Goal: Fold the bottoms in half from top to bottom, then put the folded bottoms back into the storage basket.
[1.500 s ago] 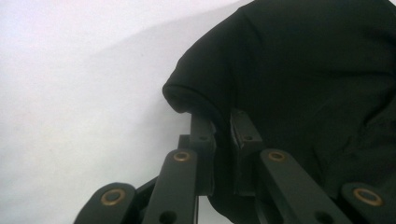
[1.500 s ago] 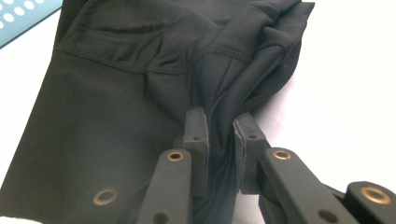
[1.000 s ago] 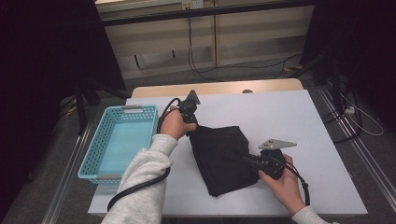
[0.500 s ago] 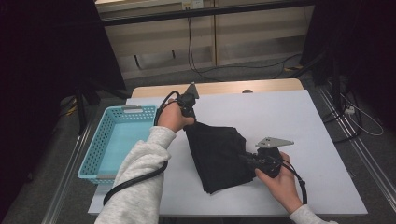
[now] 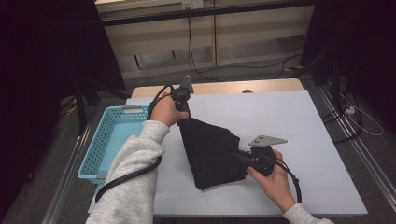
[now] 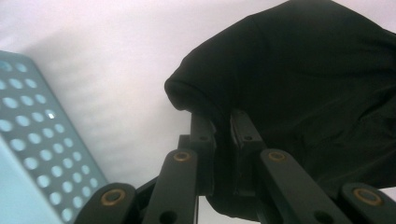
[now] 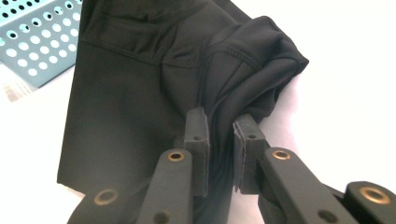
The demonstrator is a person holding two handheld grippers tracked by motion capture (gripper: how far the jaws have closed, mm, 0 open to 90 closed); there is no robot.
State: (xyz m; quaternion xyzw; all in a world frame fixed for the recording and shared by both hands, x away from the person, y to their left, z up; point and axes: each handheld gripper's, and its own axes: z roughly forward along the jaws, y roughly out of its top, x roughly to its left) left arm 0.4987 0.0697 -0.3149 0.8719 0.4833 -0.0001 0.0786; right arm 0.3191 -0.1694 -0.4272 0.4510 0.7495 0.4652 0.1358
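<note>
A black garment [image 5: 210,149] lies folded on the white table [image 5: 289,116], with one corner pulled up toward the back left. My left gripper [image 5: 183,112] is shut on that raised corner, and the black garment [image 6: 299,79] bulges past its jaws in the left gripper view. At the cloth's right edge, low over the table, my right gripper [image 5: 236,155] is shut on a bunched fold. In the right gripper view the black garment [image 7: 140,88] runs between the two pads [image 7: 196,128] and spreads away toward the basket.
A light blue perforated basket [image 5: 109,140] stands at the table's left edge, close to the left forearm. It appears again as the basket [image 6: 28,140] and the basket [image 7: 42,37] in the gripper views. Cables hang behind the table.
My left gripper has risen and drawn back toward the far left, lifting its corner of the garment. The right gripper has stayed put on its fold.
</note>
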